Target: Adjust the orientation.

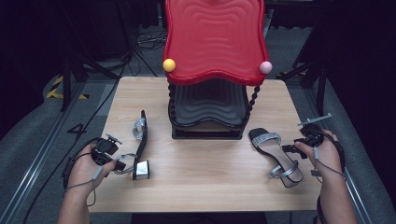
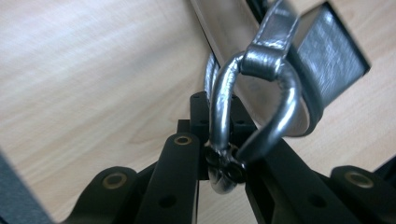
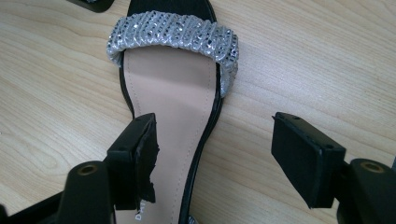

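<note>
1. Pinching the silver ankle strap (image 2: 224, 116) of the left sandal (image 1: 141, 144), lying on its side on the table (image 1: 205, 168): left gripper (image 1: 120, 163).
2. Hovering spread over the upright right sandal (image 1: 275, 156): right gripper (image 1: 288, 149).
3. Standing beyond, mid-table: red-topped rack (image 1: 215, 37).

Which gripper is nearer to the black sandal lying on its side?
Left. The left gripper is shut on the silver strap of that black sandal; the right gripper is open across the table, beside the other sandal.

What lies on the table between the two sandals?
In the high view, bare wood separates the left sandal from the right sandal; the rack's black base stands farther back.
</note>
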`<state>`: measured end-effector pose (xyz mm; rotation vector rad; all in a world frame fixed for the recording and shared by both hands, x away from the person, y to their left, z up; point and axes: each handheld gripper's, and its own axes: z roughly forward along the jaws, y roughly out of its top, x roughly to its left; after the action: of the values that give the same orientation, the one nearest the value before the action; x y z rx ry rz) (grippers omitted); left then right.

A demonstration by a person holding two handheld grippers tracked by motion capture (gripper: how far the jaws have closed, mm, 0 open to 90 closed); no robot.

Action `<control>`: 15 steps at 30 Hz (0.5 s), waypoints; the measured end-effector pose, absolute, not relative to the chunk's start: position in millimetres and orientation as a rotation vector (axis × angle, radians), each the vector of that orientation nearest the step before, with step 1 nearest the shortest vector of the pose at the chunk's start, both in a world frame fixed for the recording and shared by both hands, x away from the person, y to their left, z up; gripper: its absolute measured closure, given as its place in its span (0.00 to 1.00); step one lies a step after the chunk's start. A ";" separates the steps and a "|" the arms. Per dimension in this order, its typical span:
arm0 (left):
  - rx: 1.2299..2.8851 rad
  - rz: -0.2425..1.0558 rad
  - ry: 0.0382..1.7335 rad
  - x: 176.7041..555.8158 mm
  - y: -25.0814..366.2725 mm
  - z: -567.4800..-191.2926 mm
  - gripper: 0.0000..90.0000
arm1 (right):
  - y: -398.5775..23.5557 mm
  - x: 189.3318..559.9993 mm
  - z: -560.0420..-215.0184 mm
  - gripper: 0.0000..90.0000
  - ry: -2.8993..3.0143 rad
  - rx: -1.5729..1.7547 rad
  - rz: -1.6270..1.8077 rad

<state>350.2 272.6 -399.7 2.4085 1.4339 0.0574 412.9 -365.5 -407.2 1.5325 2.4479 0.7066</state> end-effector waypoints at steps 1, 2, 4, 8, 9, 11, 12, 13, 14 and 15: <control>2.405 0.079 1.435 349.6 272.3 -397.0 0.95 | -365.4 412.6 -407.5 0.36 2.450 1.531 0.705; 2.403 0.111 1.430 348.8 272.0 -392.9 0.95 | -365.4 412.3 -407.7 0.36 2.450 1.532 0.706; 2.388 0.150 1.425 347.0 271.2 -386.3 0.95 | -365.4 411.4 -408.1 0.36 2.448 1.534 0.706; 2.401 0.213 1.424 344.5 268.9 -378.2 0.94 | -366.2 410.0 -408.5 0.36 2.447 1.533 0.702; 2.417 0.227 1.430 343.7 267.9 -375.9 0.94 | -366.4 409.5 -408.5 0.36 2.446 1.534 0.701; 2.460 0.233 1.427 341.6 264.6 -373.3 0.92 | -367.5 407.9 -408.8 0.36 2.444 1.541 0.699; 2.460 0.233 1.427 341.6 264.6 -373.3 0.90 | -367.5 407.9 -408.8 0.36 2.444 1.541 0.699; 2.490 0.226 1.426 339.8 261.9 -371.7 0.90 | -367.9 407.6 -408.6 0.36 2.445 1.541 0.697; 2.504 0.219 1.423 338.9 260.4 -371.5 0.90 | -368.5 407.2 -408.6 0.36 2.442 1.538 0.697; 2.529 0.201 1.409 338.5 258.3 -372.3 0.90 | -368.6 407.0 -408.5 0.36 2.442 1.539 0.697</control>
<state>338.5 258.3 -372.3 2.5291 1.4090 0.2005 407.0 -368.6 -408.5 1.5385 2.4422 0.6968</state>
